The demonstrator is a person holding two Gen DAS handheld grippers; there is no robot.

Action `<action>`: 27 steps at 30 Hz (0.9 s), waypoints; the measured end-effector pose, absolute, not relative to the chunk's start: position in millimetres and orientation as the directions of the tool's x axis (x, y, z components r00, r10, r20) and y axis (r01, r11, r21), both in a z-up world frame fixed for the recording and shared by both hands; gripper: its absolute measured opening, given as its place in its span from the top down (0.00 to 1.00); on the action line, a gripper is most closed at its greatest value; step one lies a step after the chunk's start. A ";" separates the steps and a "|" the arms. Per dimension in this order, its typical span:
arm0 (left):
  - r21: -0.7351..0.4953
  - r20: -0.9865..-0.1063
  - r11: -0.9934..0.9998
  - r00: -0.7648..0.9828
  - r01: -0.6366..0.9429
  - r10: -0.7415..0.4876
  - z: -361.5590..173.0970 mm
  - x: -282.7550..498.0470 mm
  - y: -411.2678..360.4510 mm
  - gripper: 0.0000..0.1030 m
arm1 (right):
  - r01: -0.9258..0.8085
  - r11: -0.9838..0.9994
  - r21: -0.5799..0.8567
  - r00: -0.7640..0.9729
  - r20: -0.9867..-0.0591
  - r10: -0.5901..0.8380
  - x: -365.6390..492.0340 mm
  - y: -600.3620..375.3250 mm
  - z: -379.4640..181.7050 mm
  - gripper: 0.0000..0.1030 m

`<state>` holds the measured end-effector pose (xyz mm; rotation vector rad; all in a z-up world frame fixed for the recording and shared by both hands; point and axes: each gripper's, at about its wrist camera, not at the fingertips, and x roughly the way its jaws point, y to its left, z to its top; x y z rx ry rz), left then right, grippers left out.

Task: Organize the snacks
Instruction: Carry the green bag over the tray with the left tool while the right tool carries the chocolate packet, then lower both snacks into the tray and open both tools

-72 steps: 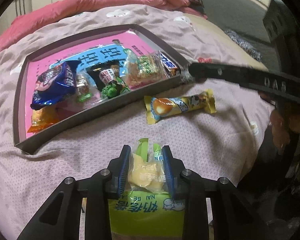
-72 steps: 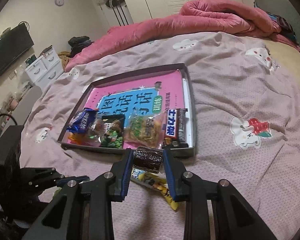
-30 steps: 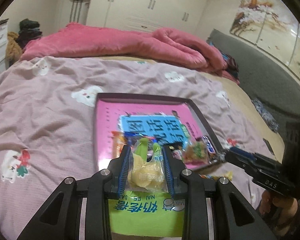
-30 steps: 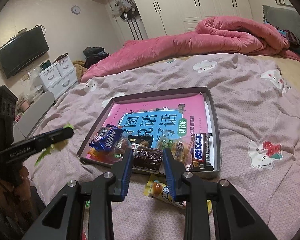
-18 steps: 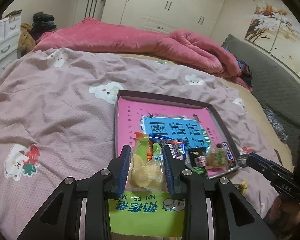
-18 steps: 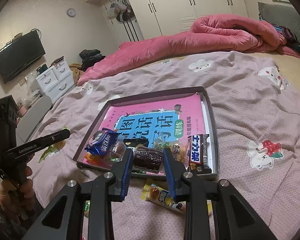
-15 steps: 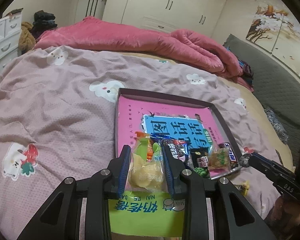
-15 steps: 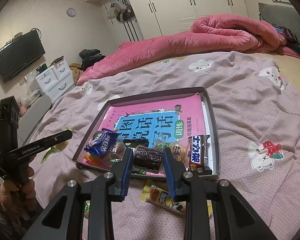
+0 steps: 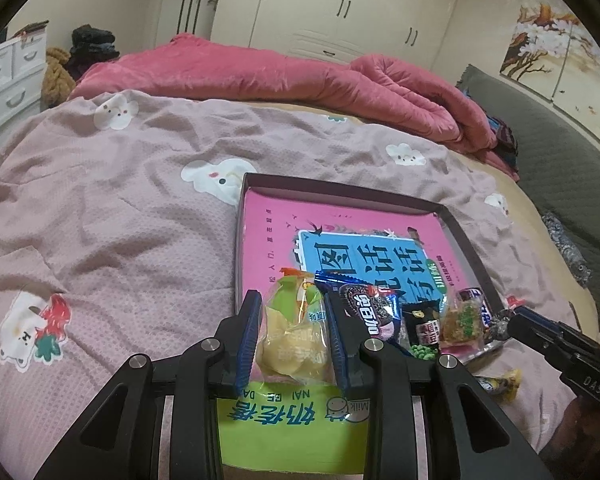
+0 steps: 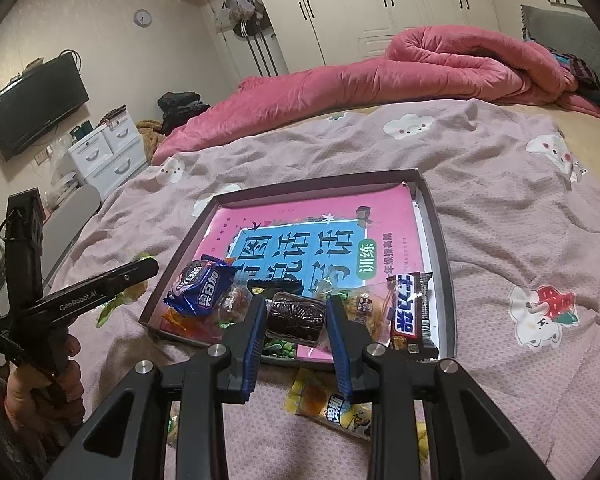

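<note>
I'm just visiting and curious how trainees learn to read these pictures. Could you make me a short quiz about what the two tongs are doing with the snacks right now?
1. True or false: both tongs are empty.
2. Which snack lies on the bedspread outside the tray? A) blue Oreo pack B) yellow snack bar C) Snickers bar
3. Fill in: the right tongs grip a dark ______ cake.

Key:
1. False. The left tongs are shut on a green-and-yellow snack packet; the right tongs are shut on the chocolate cake.
2. B, the yellow snack bar, just in front of the tray.
3. Chocolate.
</note>
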<state>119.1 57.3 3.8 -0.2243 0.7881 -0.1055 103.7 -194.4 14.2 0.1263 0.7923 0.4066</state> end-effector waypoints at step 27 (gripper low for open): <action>-0.245 -0.707 0.969 0.678 0.035 -0.203 -14.0 137.3 43.6 0.68 | -0.299 0.923 0.244 0.615 -0.690 0.382 121.1 -178.5 -6.5 0.70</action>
